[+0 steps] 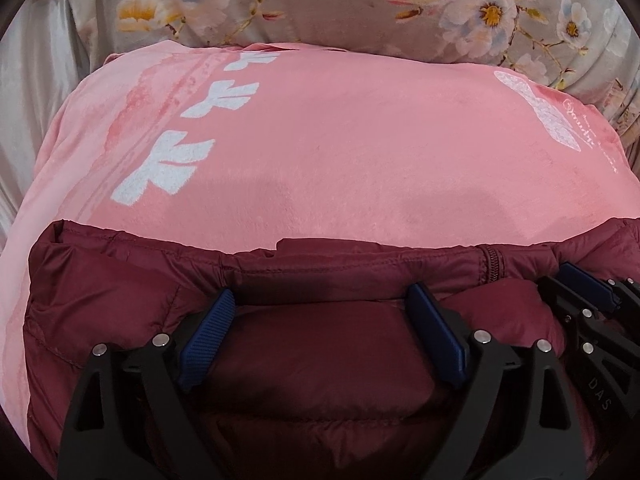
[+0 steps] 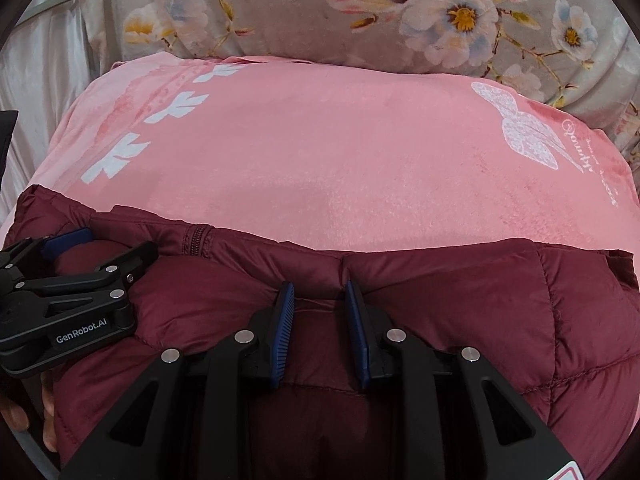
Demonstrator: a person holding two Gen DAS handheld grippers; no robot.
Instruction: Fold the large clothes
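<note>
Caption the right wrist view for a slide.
Right gripper pinches a fold of the puffy maroon quilted jacket on a pink plush blanket; left gripper alongside.

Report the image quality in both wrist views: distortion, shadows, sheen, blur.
Left wrist view: strong fisheye bowing with dark corners; the left tongs cast a shadow on the maroon jacket; soft sheen on the pink blanket. Right wrist view: same bowing; the floral cloth looks soft at the rim, the right tongs sharp.

black hand-held gripper point(image 2: 320, 304), blue ribbed pads point(image 2: 282, 336), silver rivets point(image 2: 244, 336)
</note>
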